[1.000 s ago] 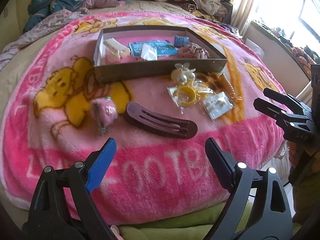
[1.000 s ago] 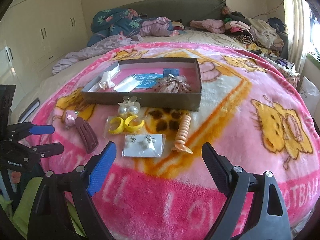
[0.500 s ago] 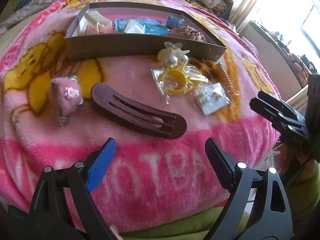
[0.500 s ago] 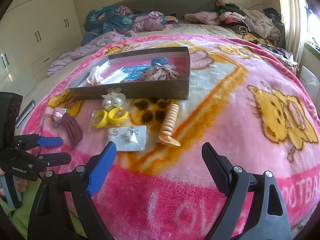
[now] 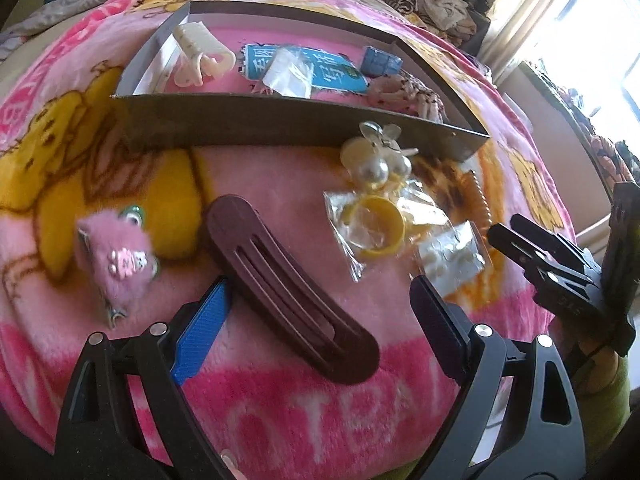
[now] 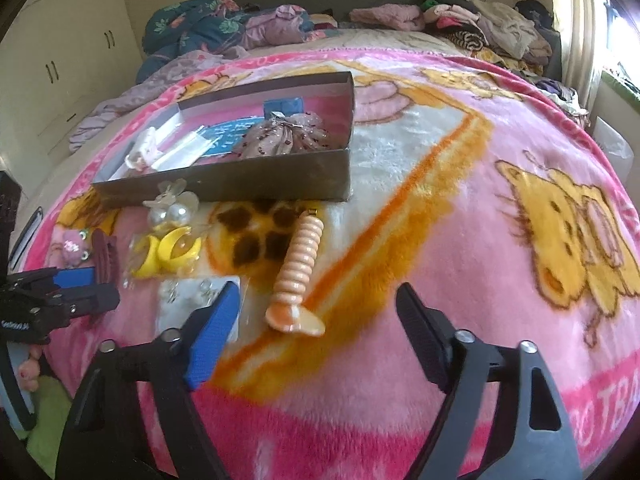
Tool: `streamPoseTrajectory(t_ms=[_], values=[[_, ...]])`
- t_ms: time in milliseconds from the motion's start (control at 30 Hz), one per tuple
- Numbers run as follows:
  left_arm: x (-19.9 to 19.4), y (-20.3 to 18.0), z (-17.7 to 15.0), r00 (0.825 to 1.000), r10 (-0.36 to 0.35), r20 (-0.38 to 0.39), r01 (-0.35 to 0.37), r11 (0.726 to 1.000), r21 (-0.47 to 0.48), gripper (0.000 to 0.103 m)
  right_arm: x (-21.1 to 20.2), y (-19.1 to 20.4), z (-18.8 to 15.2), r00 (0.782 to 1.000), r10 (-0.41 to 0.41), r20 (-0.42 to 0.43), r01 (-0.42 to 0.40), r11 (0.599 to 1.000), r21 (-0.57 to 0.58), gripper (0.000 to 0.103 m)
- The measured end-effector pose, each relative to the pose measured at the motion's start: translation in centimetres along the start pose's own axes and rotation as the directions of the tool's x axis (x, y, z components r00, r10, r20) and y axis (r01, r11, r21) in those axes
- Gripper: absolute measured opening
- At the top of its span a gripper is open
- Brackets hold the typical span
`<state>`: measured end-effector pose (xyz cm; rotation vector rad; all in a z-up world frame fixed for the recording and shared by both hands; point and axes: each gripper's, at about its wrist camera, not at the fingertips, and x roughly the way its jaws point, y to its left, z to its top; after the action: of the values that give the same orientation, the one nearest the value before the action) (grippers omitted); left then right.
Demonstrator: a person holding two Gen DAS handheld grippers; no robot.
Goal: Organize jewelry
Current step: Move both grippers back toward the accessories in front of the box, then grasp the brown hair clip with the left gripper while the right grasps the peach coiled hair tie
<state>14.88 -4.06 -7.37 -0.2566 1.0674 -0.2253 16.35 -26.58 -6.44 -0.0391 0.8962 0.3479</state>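
The left gripper (image 5: 320, 312) was spread wide and empty, its jaws straddling the near end of the maroon hair clip (image 5: 290, 298), not yet touching it as far as could be told. The right gripper (image 6: 316, 332) was equally wide and empty, poised over the peach spiral clip (image 6: 298, 276).

Taking the cardboard box (image 6: 248, 182) as landmark: the maroon clip lay well in front of its near wall, toward the left; the pink fuzzy clip (image 5: 118, 258) lay left of that. The pearl ornament (image 5: 378, 160) sat just against the box's front wall, the bagged yellow earrings (image 5: 374, 226) in front of it, the earring card (image 5: 450, 258) nearer still. The peach clip lay in front of the box's right end.

Risks, as I judged them: the long clip might have pivoted or slipped if pinched at one end, and the plush blanket (image 6: 460, 184) could have snagged a fingertip. The slick bag might have slid away.

Outside the box: one maroon clip, one fuzzy clip, one pearl ornament, two yellow earrings, one card, one peach clip. Inside it: one cream claw clip (image 5: 200, 50), one blue packet (image 5: 320, 70), one small blue box (image 5: 380, 62), one gathered fabric piece (image 6: 286, 138), and at least one clear bag.
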Motion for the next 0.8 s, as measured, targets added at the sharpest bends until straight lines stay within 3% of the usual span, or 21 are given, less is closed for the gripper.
streamPoseTrajectory(t_ms=[67, 300, 367, 567, 800], values=[[0.1, 0.1, 0.1, 1.000, 0.021, 0.001, -0.021, 1.000, 0.006, 0.072, 0.8, 0.0, 0.5, 1.000, 0.006, -0.013, -0.006, 1.000, 0.000, 0.062], [0.3, 0.3, 0.1, 0.995, 0.101, -0.007, -0.100, 0.994, 0.045, 0.052, 2.9, 0.3, 1.7, 0.999, -0.017, -0.030, 0.016, 1.000, -0.012, 0.042], [0.5, 0.3, 0.1, 0.991, 0.134, -0.014, -0.133, 0.989, 0.059, 0.042, 3.1, 0.2, 1.8, 0.999, -0.018, -0.029, 0.018, 1.000, -0.011, 0.037], [0.2, 0.2, -0.6, 0.987, 0.158, -0.018, -0.155, 0.983, 0.100, 0.031, 3.0, -0.2, 1.5, 1.000, -0.020, -0.018, 0.019, 1.000, -0.006, 0.023], [-0.4, 0.4, -1.1, 0.988, 0.157, -0.006, -0.156, 0.981, 0.115, 0.026, 2.3, -0.2, 1.2, 1.000, -0.001, 0.000, 0.001, 1.000, -0.006, 0.018]])
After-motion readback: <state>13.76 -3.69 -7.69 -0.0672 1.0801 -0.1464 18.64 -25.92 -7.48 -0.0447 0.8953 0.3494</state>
